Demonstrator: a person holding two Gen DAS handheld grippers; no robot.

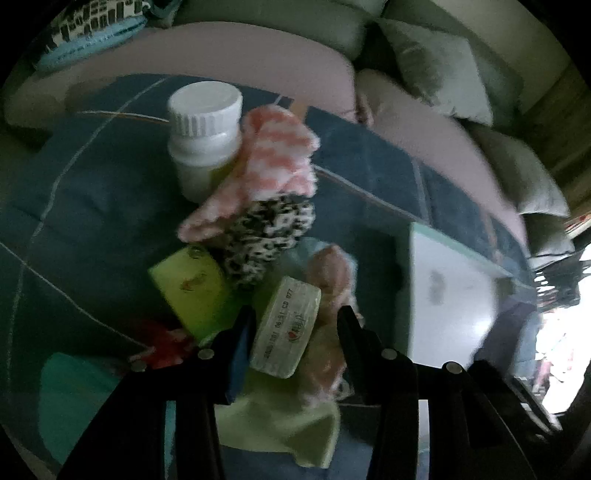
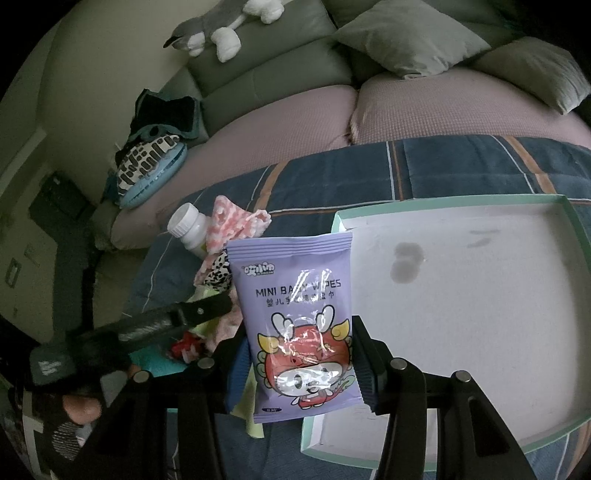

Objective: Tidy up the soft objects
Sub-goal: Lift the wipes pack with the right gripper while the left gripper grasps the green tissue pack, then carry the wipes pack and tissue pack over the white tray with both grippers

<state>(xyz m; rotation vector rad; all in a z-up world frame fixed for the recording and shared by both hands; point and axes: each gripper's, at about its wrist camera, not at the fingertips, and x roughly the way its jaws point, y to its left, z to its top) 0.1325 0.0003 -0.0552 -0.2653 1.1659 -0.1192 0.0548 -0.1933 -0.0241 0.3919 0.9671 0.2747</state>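
Observation:
My right gripper (image 2: pixel 301 341) is shut on a purple pack of mini baby wipes (image 2: pixel 299 325) and holds it upright over the left edge of a shallow white tray (image 2: pixel 480 295) with a mint-green rim. My left gripper (image 1: pixel 295 317) is open around a small pale rectangular pack (image 1: pixel 284 328) in a pile on the blue plaid blanket (image 1: pixel 92 192). The pile holds a pink-and-white fuzzy cloth (image 1: pixel 273 158), a black-and-white spotted cloth (image 1: pixel 269 236), a green sponge (image 1: pixel 192 291), a pink soft item (image 1: pixel 332 280) and a light green cloth (image 1: pixel 280 421). The left gripper also shows in the right wrist view (image 2: pixel 207 306).
A white plastic bottle (image 1: pixel 203 136) stands behind the pile. The tray shows at the right in the left wrist view (image 1: pixel 450 295). A pink sofa seat (image 2: pixel 443 107) with grey pillows (image 2: pixel 410 37), a grey plush toy (image 2: pixel 218 26) and a patterned cushion (image 2: pixel 147 166) lie behind.

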